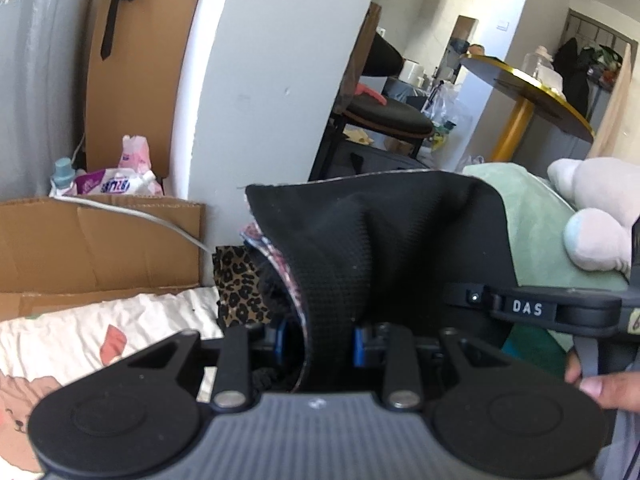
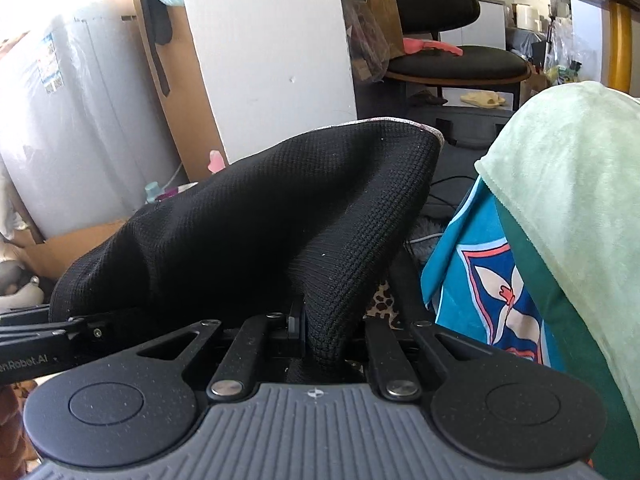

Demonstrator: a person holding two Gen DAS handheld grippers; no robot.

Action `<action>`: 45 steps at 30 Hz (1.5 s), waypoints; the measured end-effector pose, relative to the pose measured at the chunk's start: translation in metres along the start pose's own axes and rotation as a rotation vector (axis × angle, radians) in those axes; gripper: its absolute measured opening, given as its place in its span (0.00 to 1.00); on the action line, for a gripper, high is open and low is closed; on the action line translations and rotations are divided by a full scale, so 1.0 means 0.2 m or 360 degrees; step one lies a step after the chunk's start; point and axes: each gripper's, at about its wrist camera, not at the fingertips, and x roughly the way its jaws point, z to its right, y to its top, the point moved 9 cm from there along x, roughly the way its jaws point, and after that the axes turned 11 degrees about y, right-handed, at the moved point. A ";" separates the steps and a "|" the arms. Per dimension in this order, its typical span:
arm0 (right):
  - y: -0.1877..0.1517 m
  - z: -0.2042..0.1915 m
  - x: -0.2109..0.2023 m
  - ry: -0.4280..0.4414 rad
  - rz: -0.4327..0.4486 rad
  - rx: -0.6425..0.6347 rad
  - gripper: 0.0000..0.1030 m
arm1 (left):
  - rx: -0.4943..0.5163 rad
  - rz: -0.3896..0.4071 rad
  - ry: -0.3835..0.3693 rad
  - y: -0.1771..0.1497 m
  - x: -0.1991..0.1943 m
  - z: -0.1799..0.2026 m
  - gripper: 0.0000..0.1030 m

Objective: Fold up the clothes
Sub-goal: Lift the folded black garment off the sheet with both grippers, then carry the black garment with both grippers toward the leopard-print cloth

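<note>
Because a fold needs two corners held level, I have the black knit garment (image 1: 384, 240) pinched on both sides and lifted clear of the bed. My left hand-held gripper (image 1: 320, 346) sits at the lower middle of its own frame, its blue pads pressed onto a thick ribbed band of the cloth, and the fabric rises from there to fill the centre of the picture, with a patterned lining showing along its left edge. My right hand-held gripper (image 2: 316, 332) is likewise clamped on a bunched fold at the lower middle of its frame; the garment (image 2: 260, 220) spreads up and to the left from that pinch like a tent. Each gripper's body shows at the edge of the other's view, so I judge the two grips to be near each other along one edge, which would let the rest hang and straighten under its own weight.

Below, at the lower left of the left view, lies the white printed bedsheet (image 1: 80, 332), the likely surface for laying the cloth down. A pale green blanket (image 2: 568, 184) fills the right of the right view, close beside the garment, and a plush toy (image 1: 596, 216) rests on it at the right edge of the left view; I would keep the cloth from dragging across them. My fingers (image 1: 600, 388) show at the lower right there.
</note>
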 end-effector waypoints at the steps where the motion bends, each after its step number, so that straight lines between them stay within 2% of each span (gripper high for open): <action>1: -0.01 0.02 0.02 -0.0005 -0.0002 -0.0001 0.08 | -0.0002 0.0001 -0.0001 -0.01 0.02 0.01 0.31; 6: -0.07 0.13 0.12 -0.0046 -0.0025 0.0023 0.08 | 0.0004 -0.0021 0.0021 -0.07 0.10 0.05 0.31; 12: -0.16 0.28 0.25 -0.0111 -0.0086 0.0024 0.08 | 0.0025 -0.0070 -0.0007 -0.17 0.29 0.10 0.31; 22: -0.28 0.47 0.56 -0.0110 -0.0060 -0.0066 0.08 | -0.0028 -0.0061 -0.0046 -0.35 0.61 0.05 0.31; 29: -0.21 0.54 0.75 -0.0030 -0.0009 -0.0187 0.09 | -0.0076 -0.0012 -0.0118 -0.35 0.84 -0.06 0.31; 31: -0.19 0.57 0.81 0.0002 0.0000 -0.0161 0.09 | -0.0090 -0.0014 -0.0132 -0.34 0.90 -0.09 0.31; 36: -0.14 0.61 0.93 0.0030 0.0023 -0.0086 0.09 | -0.0011 0.0031 -0.0135 -0.30 0.98 -0.12 0.31; 45: -0.09 0.68 1.13 0.0053 -0.0066 -0.0105 0.09 | -0.0014 0.0002 -0.0092 -0.27 1.14 -0.14 0.31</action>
